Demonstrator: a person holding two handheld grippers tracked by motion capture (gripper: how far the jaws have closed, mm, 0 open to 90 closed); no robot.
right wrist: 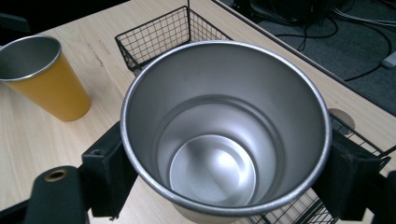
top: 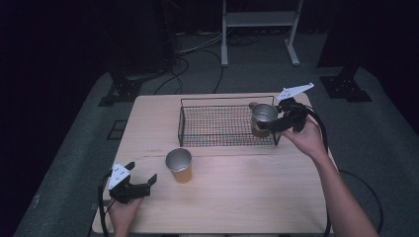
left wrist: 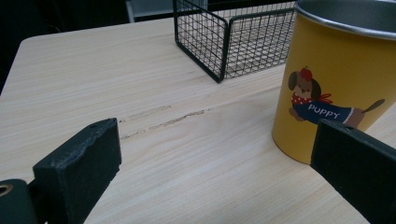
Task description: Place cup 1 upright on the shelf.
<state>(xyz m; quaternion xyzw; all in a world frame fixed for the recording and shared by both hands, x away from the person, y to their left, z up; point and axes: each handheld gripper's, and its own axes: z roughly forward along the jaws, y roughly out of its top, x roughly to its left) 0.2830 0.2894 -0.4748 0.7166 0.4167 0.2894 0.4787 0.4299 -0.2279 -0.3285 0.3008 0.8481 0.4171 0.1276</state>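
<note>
Pale wooden table (top: 237, 197) amid dark room; right gripper (top: 276, 123) jaws clamp steel cup (top: 263, 116), left gripper (top: 141, 180) jaws apart

Left gripper (top: 141, 178) rested low at near left, jaws wide apart, nothing between them; left hand (top: 123, 210) gripped it from behind. Right gripper (top: 267, 126) was raised at far right, jaws clamped on cup (top: 263, 117); right forearm extended forward.

Light wooden table (top: 232, 197) on grey carpet (top: 69, 168). Beyond the table: white metal frame legs (top: 259, 29), black cables (top: 192, 59) trailing across the carpet, dark stand bases (top: 118, 91) at both far corners. Room dim, surroundings black.
</note>
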